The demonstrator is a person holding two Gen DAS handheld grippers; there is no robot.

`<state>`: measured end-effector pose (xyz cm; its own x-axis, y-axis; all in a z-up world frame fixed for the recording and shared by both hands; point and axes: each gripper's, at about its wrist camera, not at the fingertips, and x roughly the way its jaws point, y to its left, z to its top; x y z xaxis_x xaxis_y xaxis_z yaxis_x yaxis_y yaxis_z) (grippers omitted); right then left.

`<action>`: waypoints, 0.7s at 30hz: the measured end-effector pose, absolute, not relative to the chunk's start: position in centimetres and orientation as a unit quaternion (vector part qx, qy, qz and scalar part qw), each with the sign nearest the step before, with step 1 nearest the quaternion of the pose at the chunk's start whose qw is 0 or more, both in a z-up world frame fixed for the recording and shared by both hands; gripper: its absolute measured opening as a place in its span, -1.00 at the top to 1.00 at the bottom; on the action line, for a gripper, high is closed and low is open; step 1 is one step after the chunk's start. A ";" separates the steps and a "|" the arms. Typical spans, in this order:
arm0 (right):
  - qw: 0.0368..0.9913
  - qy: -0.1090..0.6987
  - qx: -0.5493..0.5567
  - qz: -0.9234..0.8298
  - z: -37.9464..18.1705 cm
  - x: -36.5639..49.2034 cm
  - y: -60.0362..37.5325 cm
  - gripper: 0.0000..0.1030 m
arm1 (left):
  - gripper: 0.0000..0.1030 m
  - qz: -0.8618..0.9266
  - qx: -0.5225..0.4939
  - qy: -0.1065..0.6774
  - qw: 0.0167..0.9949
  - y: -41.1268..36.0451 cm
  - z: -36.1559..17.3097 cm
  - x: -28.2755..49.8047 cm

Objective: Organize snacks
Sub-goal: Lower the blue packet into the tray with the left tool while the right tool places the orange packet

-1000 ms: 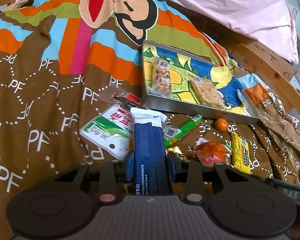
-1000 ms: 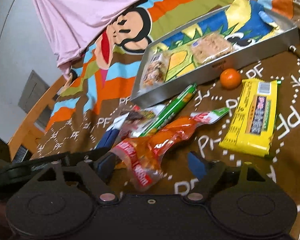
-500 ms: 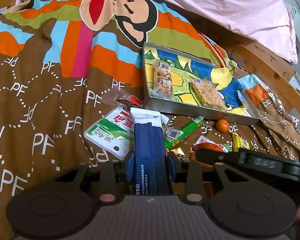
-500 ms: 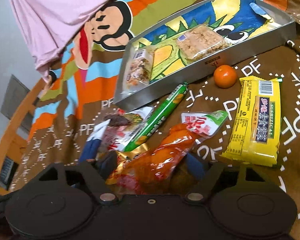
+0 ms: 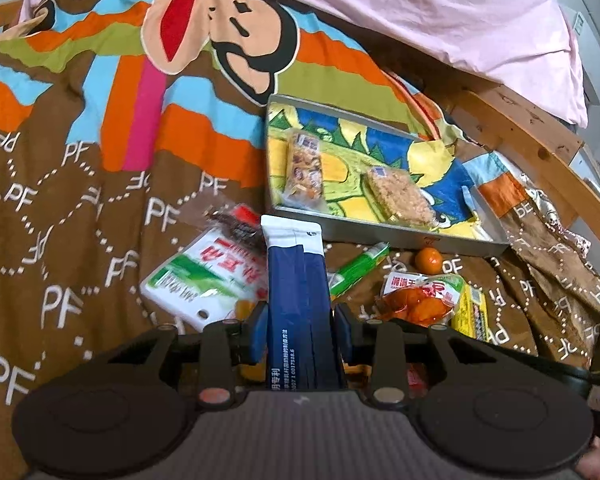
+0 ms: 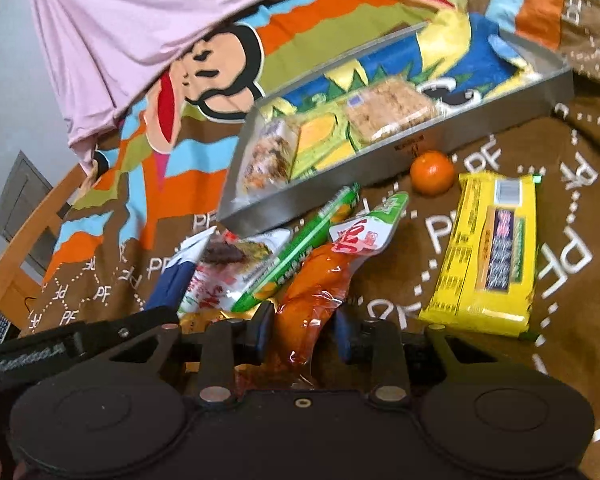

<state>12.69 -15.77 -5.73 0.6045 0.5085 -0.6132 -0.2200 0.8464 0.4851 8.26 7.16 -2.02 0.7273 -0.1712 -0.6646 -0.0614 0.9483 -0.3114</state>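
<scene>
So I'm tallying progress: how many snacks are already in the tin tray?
2: a mixed-nut bar at the tin tray's left end, a rice-crisp cake near its middle. None seem hidden.

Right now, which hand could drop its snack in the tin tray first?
Probably the left. Its hand-held gripper grips the blue packet, pointed at the tray. The right hand-held gripper has just been closing around the orange packet.
</scene>
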 end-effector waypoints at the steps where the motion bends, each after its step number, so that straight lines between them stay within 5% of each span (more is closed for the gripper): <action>1: 0.878 0.387 0.186 0.211 -5.4 12.7 -16.0 0.35 | 0.26 -0.031 -0.157 0.366 0.917 7.0 -1.8 8.5; 21: 0.909 0.313 0.192 0.198 -2.0 23.6 -20.1 0.35 | 0.26 -0.067 -0.160 0.339 0.925 4.8 1.0 22.6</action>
